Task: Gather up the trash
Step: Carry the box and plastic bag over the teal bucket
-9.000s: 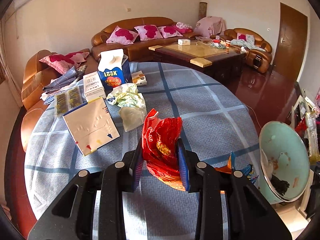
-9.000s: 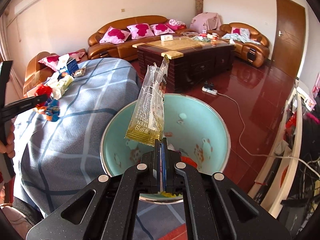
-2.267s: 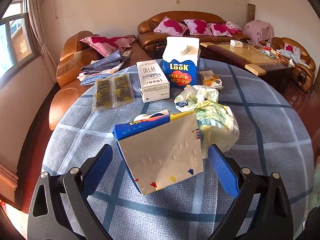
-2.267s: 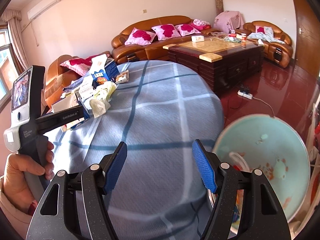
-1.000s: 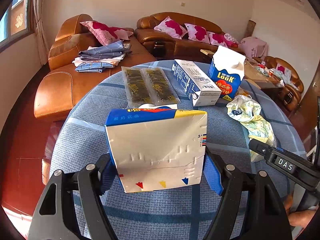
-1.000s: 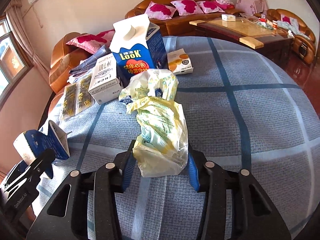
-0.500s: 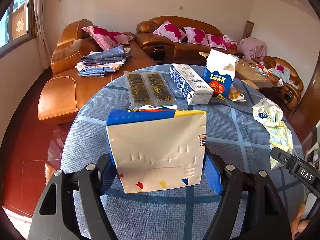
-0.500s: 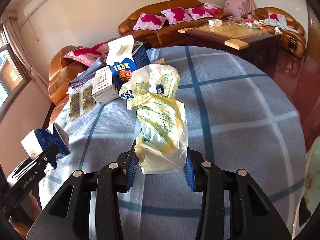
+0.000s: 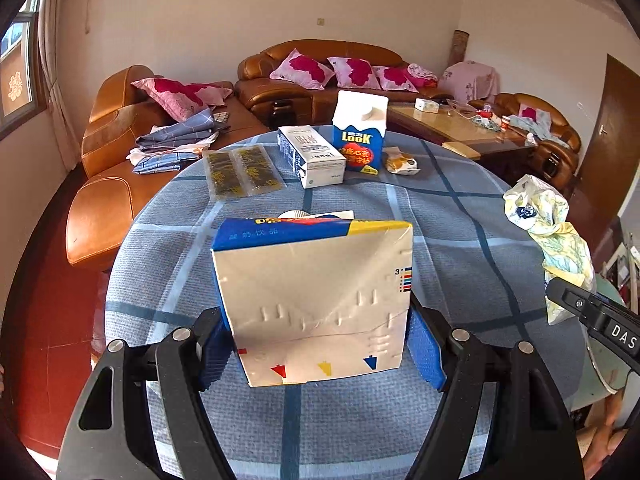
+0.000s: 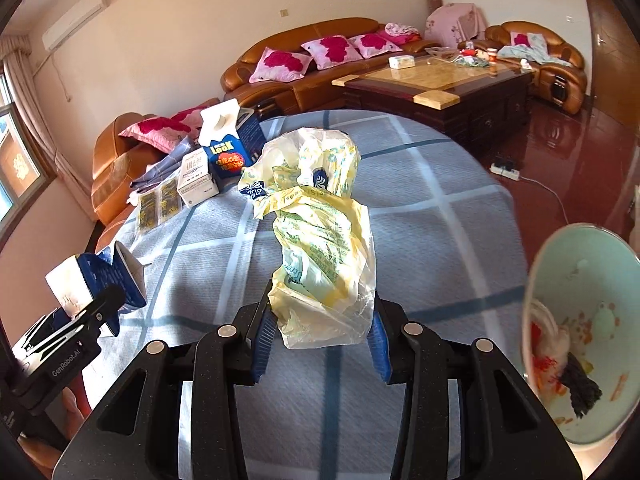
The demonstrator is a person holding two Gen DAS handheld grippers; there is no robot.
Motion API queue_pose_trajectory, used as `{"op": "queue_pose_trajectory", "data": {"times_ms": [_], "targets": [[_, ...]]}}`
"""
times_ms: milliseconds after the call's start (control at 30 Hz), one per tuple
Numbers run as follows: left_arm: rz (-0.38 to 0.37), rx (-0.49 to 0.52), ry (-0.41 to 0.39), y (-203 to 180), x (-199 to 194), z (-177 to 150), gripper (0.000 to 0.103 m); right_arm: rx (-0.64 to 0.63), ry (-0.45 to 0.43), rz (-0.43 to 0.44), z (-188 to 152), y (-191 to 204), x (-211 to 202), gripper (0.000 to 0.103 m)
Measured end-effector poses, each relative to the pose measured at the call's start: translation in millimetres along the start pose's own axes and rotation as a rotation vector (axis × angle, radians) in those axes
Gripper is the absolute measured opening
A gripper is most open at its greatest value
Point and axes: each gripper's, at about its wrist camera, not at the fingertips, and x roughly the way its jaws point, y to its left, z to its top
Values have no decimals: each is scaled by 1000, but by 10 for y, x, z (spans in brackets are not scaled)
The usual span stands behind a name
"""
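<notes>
We have the left gripper [image 9: 320, 346] clamped wide on a flattened white-and-blue drink carton [image 9: 316, 300], held above the round table's blue checked cloth [image 9: 460, 220]. Right gripper [image 10: 320, 338] pinches a crumpled yellow plastic bag [image 10: 320, 236], half-closed, lifted beside the pale green bin [image 10: 584, 280].

Bright daylight floods the room from the window [image 9: 18, 76] at the left edge, warm on the walls. The red floor [image 10: 568, 152] throws back a glossy glare. Under the right tongs [image 10: 320, 344], sunlit patches and hard shadows fall on the worktop [image 10: 440, 240]. Both views are sharp at the middle, bowed at the rims, with black corners; the bin [image 10: 588, 332] smears slightly.
</notes>
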Motion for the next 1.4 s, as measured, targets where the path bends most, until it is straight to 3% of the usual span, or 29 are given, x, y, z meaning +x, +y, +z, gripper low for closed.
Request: {"op": "queue_pose_trajectory", "data": {"times_ms": [867, 1400], "targets": [[-84, 203, -24, -1139, -420, -299, 73, 69, -77, -141, -389, -1086, -827, 41], [-137, 287, -36, -1631, -620, -482, 73, 130, -98, -186, -649, -1438, -1097, 41]]}}
